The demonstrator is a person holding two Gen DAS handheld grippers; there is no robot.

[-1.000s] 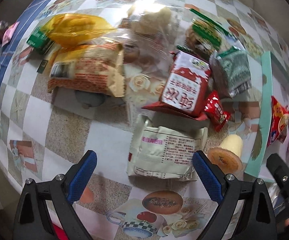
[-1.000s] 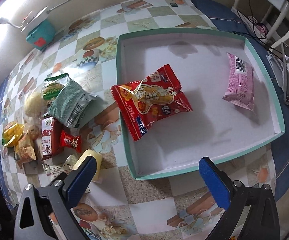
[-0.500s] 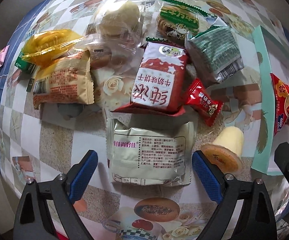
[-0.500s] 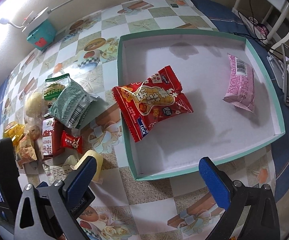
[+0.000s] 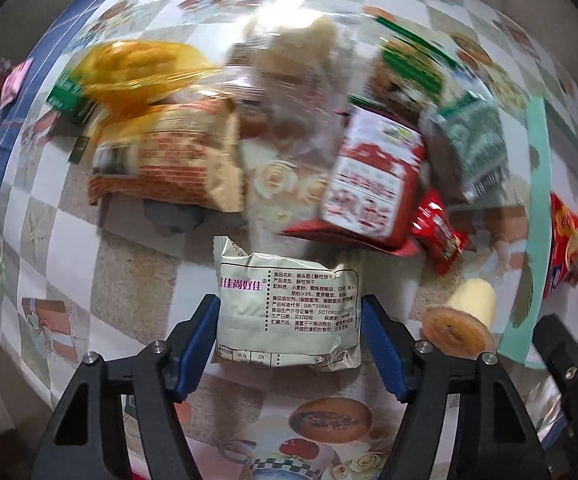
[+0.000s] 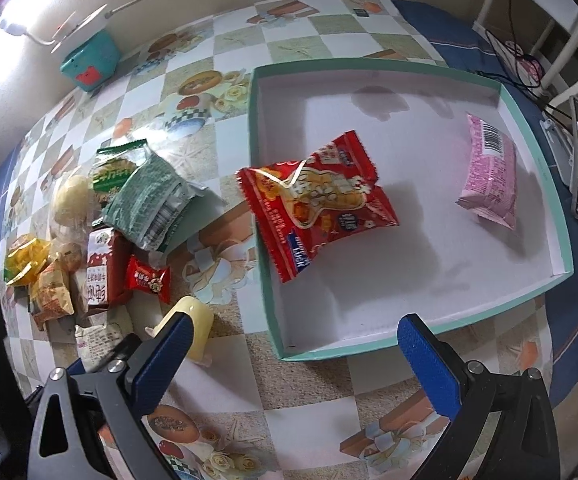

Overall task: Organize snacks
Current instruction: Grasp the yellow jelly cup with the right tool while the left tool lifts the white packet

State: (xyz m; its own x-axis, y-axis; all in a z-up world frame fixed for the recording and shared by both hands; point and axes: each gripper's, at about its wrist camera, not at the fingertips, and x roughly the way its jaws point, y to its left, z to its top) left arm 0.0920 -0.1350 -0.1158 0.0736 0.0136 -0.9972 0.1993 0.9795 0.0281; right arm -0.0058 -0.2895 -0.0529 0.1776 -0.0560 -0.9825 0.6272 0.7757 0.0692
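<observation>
Sorting is early: only two packs lie in the shallow teal-rimmed white tray (image 6: 537,168), a red crinkly snack bag (image 6: 321,208) draped over its left rim and a pink wrapped bar (image 6: 489,172) at the far side. Left hand-held gripper (image 5: 289,320) has its blue pads pressed on both sides of the pale grey printed biscuit pack (image 5: 289,312), apparently lifted off the checked table (image 6: 309,400). Right hand-held gripper (image 6: 293,344) hangs wide, holding nothing, near the tray's front edge. Roughly eight snacks remain piled. Left view is motion-blurred, shows the grip; right view alone shows the tray contents fully.
</observation>
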